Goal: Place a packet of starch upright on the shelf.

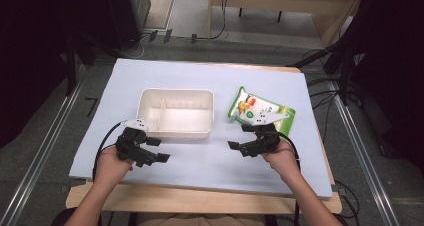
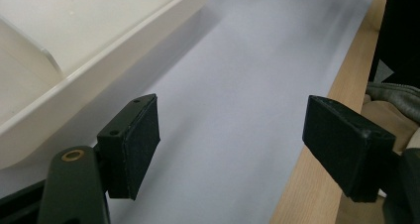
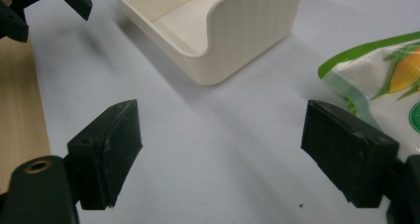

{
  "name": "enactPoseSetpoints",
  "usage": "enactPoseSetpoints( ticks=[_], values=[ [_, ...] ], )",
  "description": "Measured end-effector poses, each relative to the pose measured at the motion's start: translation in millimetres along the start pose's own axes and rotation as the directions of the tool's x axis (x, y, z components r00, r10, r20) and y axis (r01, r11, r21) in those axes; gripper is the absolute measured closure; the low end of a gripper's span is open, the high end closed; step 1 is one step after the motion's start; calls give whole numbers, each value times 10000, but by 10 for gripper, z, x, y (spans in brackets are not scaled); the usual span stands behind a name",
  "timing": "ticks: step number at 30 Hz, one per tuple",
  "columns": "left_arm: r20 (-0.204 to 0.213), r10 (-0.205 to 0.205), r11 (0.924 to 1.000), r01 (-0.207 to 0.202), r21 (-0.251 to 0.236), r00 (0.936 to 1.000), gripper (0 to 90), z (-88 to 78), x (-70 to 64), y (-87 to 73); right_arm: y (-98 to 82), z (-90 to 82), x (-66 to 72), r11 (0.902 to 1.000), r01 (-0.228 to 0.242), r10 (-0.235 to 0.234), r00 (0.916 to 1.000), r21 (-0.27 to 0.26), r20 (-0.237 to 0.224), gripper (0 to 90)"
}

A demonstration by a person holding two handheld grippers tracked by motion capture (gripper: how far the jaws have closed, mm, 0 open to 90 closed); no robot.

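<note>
Beside right tool (image 3: 220,154), jaws apart, snack bag (image 3: 391,80); left tool (image 2: 230,149) agape near tray (image 2: 99,60).

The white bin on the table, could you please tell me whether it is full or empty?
Empty. The white bin shows a bare floor on both sides of its divider, and the snack bag lies outside, beside it.

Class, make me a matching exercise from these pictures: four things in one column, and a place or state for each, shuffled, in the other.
Things:
1. tray
2. snack bag
3. left tongs
4. right tongs

Places or states:
A. open, just in front of the green-edged bag
B. cream, with a divider inside
C. lying flat, right of the tray
D. open, at the tray's near left corner

Pairs: 1-B, 2-C, 3-D, 4-A
</note>
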State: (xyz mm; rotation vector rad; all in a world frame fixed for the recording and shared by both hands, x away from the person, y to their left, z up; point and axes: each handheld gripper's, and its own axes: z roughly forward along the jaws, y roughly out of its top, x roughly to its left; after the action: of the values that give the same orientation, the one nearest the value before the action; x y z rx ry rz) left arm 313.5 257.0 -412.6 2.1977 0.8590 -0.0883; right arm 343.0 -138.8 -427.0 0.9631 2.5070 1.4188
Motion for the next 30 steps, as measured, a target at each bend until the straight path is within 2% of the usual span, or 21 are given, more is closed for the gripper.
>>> enactPoseSetpoints(
  ticks=[8,12,15,20,30],
  values=[
    [-1,-1,10000,1,-10,10000,230,-1,-3,1,-18,36,21,9997,21,-25,9999,227,160,151],
    [4,-4,10000,4,-24,10000,230,-5,-4,0,-23,85,48,9998,-69,57,9972,167,740,152],
    [4,21,10000,-21,-25,10000,230,-4,-3,1,-28,109,51,9996,-136,111,9957,264,916,152],
    [6,23,10000,-23,-26,10000,230,-4,-4,2,-46,111,15,9936,-457,421,9984,1032,369,151],
    [5,30,10000,-30,-29,10000,230,-9,-2,2,-68,82,-77,9903,-767,683,9949,1159,749,163]
  ],
)
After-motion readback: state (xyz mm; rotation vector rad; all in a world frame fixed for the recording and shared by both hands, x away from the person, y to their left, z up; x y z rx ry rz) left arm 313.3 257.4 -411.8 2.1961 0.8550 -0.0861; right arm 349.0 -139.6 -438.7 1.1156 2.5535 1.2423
